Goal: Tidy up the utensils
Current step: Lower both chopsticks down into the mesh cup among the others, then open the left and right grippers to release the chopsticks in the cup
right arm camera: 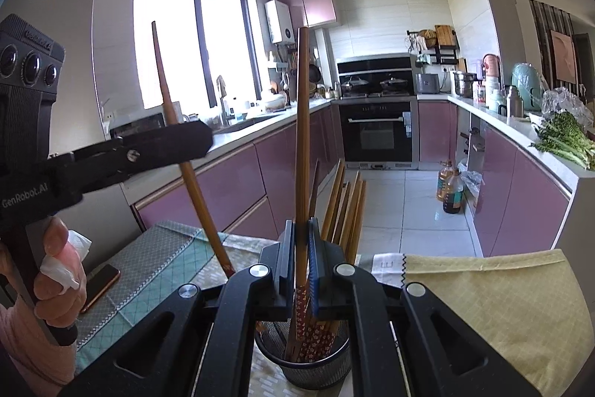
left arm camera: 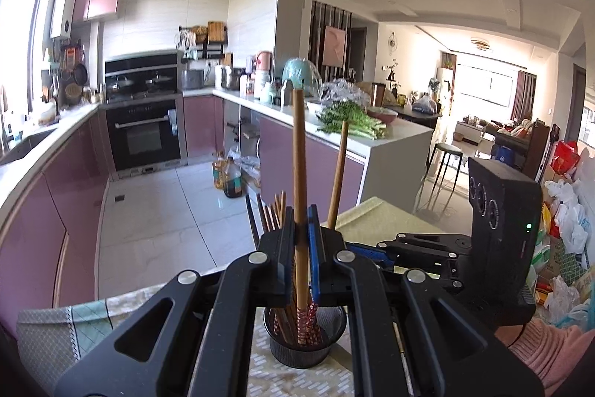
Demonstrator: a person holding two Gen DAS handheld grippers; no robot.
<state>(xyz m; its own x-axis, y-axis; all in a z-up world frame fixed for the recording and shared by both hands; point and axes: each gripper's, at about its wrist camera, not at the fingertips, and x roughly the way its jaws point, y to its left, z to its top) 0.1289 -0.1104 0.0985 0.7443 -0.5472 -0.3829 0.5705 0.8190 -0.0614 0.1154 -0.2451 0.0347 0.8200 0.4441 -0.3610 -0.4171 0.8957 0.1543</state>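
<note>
A black mesh cup (left arm camera: 303, 346) stands on the table just below both grippers and holds several brown chopsticks with red patterned ends. My left gripper (left arm camera: 302, 229) is shut on one long wooden chopstick (left arm camera: 298, 151), held upright with its patterned end in the cup. My right gripper (right arm camera: 301, 240) is shut on another long chopstick (right arm camera: 303, 121), also upright over the cup (right arm camera: 303, 356). The left gripper (right arm camera: 202, 140) shows at the left of the right wrist view with its chopstick (right arm camera: 174, 121) tilted. The right gripper (left arm camera: 375, 250) shows at the right of the left wrist view.
The table carries a teal and grey checked cloth (right arm camera: 156, 259), a yellow cloth (right arm camera: 483, 304) and a phone (right arm camera: 102, 285). Purple kitchen cabinets (right arm camera: 238, 188), an oven (right arm camera: 377, 133), oil bottles on the floor (right arm camera: 450, 188) and a counter with greens (left arm camera: 351, 121) lie beyond.
</note>
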